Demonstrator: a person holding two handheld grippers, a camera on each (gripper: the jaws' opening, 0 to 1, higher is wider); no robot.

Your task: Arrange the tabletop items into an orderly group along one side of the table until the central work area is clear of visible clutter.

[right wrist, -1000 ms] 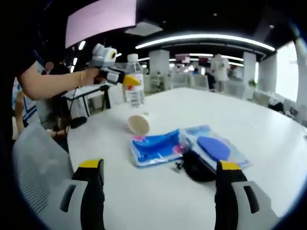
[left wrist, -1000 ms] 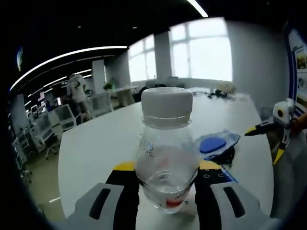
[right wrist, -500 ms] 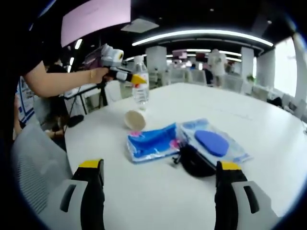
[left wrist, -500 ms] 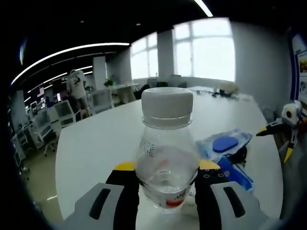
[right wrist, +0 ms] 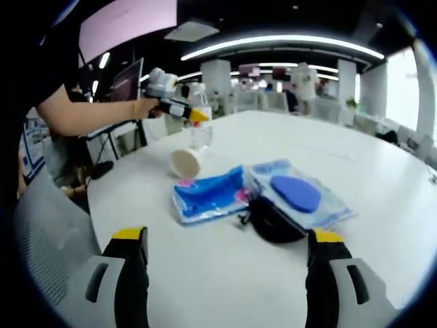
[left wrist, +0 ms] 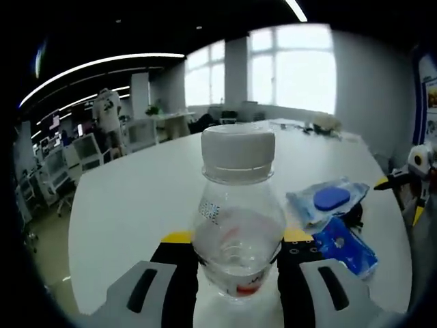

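A clear plastic bottle [left wrist: 237,219] with a white cap stands upright between the jaws of my left gripper [left wrist: 235,263], which is shut on it. In the right gripper view the bottle [right wrist: 200,128] and the left gripper [right wrist: 183,111] sit at the table's far left, just behind a paper cup [right wrist: 186,162] lying on its side. Whether the bottle touches the table I cannot tell. My right gripper [right wrist: 225,273] is open over the near table, with nothing between its jaws. Ahead of it lie a blue packet [right wrist: 208,195], a black pouch [right wrist: 273,220] and a clear bag holding a blue disc [right wrist: 297,193].
The white table [right wrist: 225,294] stretches wide to the right and back. A person's arm [right wrist: 89,116] holds the left gripper, and a mesh chair back [right wrist: 48,246] stands at the near left. The right gripper [left wrist: 410,191] shows beside the blue packets [left wrist: 328,201]. Office desks and people stand far behind.
The left gripper with the bottle has come lower and nearer the paper cup. Both views have shifted a little with the hands. The right gripper has stayed open.
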